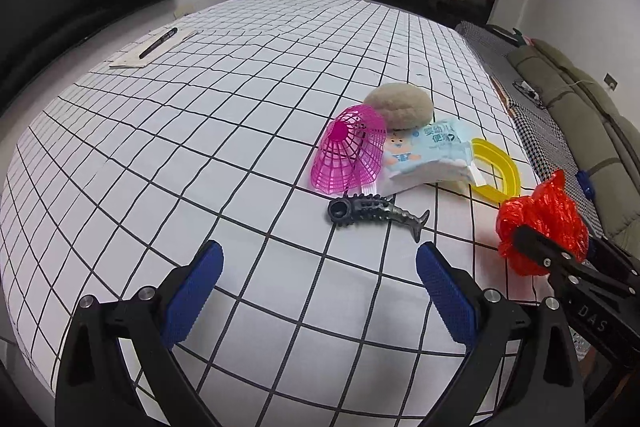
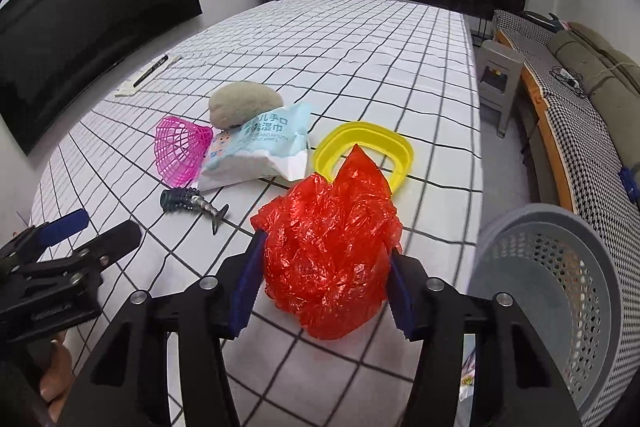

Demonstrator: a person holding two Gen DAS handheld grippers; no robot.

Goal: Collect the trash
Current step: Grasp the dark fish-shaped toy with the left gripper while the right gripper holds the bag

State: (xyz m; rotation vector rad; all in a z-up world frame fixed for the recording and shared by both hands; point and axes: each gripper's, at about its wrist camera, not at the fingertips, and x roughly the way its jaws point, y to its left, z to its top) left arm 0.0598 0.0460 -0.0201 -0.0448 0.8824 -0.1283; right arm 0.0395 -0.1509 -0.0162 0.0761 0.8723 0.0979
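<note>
— One piece in hand so far: my right gripper (image 2: 326, 283) has its fingers clamped on the crumpled red plastic bag (image 2: 328, 251), held just above the near right part of the bench (image 2: 360, 39).

— And the other hand?

— My left gripper (image 1: 320, 291) hangs over the near edge with its fingers spread wide, nothing between them. It points at the black fish-shaped toy (image 1: 370, 213).

— Where does the bag go?

— I'd say the grey perforated basket (image 2: 560, 291), low on the right, just off the bench edge. That's my worry: the film is slick and springy, and the pads only pinch the sides of the wad. A loose lobe hangs below the fingers. If I swing fast it may slip out, or catch the basket rim and spill over the side.

— Anything else in the way?

— Plenty left on the cloth: the pink mesh cup (image 1: 350, 151), the wet wipes pack (image 1: 426, 157), the yellow ring (image 1: 496, 169) and a grey stone-like lump (image 1: 400, 105) at the far side of the cluster. The pack overlaps the cup and the ring, so a careless grab at one could drag the others toward the right edge.

— And the two grippers themselves?

— Near each other. If my left reaches for the toy while my right crosses, they could clip.
</note>
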